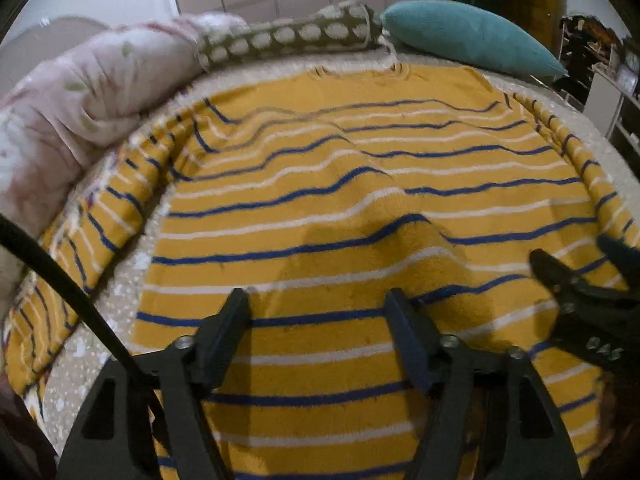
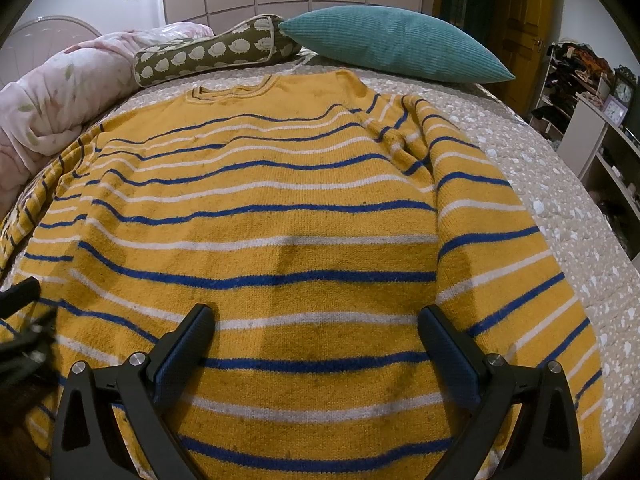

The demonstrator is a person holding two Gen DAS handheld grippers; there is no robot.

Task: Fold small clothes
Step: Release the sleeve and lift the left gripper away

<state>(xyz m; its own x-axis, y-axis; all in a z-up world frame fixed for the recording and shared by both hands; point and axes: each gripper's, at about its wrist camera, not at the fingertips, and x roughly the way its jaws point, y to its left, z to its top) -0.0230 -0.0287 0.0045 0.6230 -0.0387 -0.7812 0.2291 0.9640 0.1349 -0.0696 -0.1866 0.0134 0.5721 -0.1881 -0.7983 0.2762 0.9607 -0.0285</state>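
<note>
A yellow sweater point(image 1: 320, 184) with blue and white stripes lies spread flat on the bed, neck at the far end; it also fills the right wrist view point(image 2: 256, 224). Its sleeves lie along both sides, the left one point(image 1: 100, 232) and the right one point(image 2: 500, 240). My left gripper point(image 1: 320, 308) is open and empty, just above the sweater's lower body. My right gripper point(image 2: 316, 324) is open and empty above the lower hem area; its fingers point(image 1: 560, 276) show at the right edge of the left wrist view. The left gripper's fingers point(image 2: 20, 292) show at the right view's left edge.
A beige spotted bedspread point(image 2: 540, 184) covers the bed. A pink floral duvet point(image 1: 80, 92) is bunched at the left. A brown sheep-print bolster point(image 2: 208, 54) and a teal pillow point(image 2: 392, 44) lie at the head. Shelves with clocks point(image 2: 612, 120) stand at the right.
</note>
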